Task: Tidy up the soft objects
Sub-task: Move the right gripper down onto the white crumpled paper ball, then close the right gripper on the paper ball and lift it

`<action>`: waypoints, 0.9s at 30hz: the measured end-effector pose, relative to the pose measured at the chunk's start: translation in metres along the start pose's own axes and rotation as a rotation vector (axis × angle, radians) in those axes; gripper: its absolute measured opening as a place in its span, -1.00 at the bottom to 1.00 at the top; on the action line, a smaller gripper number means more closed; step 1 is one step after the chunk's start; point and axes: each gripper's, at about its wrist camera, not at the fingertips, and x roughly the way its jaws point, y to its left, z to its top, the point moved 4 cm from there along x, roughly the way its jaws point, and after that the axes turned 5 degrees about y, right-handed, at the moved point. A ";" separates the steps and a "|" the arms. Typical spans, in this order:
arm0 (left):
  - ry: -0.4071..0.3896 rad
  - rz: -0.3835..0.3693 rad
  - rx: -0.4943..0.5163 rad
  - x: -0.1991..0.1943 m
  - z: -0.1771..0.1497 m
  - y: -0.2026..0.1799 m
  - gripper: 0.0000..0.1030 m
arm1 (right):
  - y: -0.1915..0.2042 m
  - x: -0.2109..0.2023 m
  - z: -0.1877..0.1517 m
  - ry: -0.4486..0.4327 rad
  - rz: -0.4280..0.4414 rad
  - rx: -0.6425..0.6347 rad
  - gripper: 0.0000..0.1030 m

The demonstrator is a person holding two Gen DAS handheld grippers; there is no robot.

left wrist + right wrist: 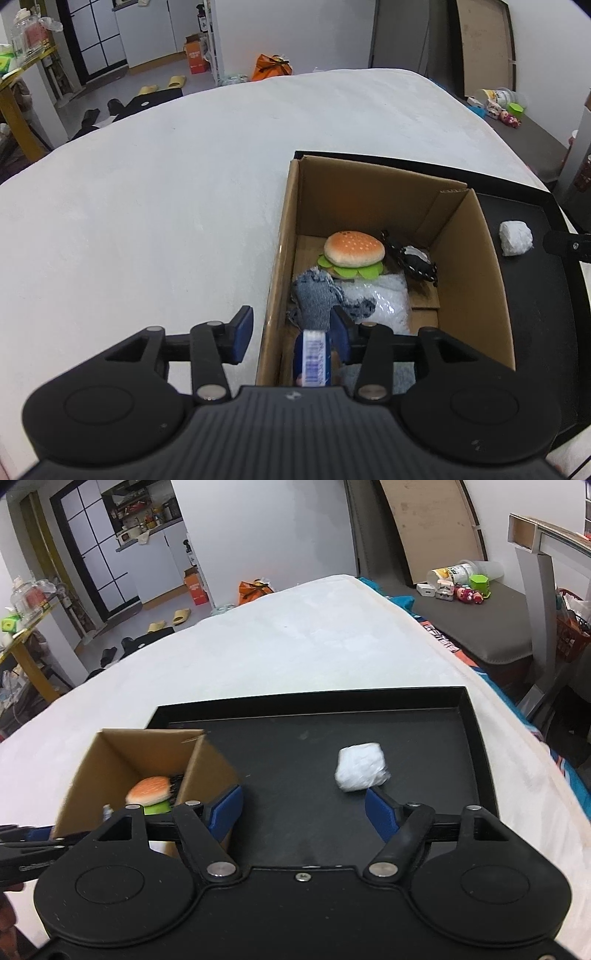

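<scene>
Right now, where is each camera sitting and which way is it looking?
Left wrist: sits on the left gripper, looking down into the cardboard box; its blue fingers show.
Right wrist: sits on the right gripper, looking down at the black tray and white wad.
Both share the box, plush burger, wad and tray.

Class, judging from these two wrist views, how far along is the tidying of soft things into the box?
Done: the plush burger, a denim piece and other soft items lie in the cardboard box. In hand: a blue-and-white packet sits between the left gripper's open fingers over the box. Left: the white wad on the black tray, ahead of the open right gripper.
</scene>
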 end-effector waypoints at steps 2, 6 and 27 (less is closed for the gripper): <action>-0.007 0.006 -0.003 0.001 0.002 -0.002 -0.07 | -0.006 0.008 0.003 0.007 -0.009 -0.003 0.45; -0.016 0.023 0.006 0.002 0.005 -0.007 0.06 | -0.019 0.023 0.009 0.011 -0.022 -0.007 0.49; 0.011 0.076 0.020 0.023 0.010 -0.019 0.11 | -0.043 0.084 0.006 -0.037 -0.067 -0.093 0.02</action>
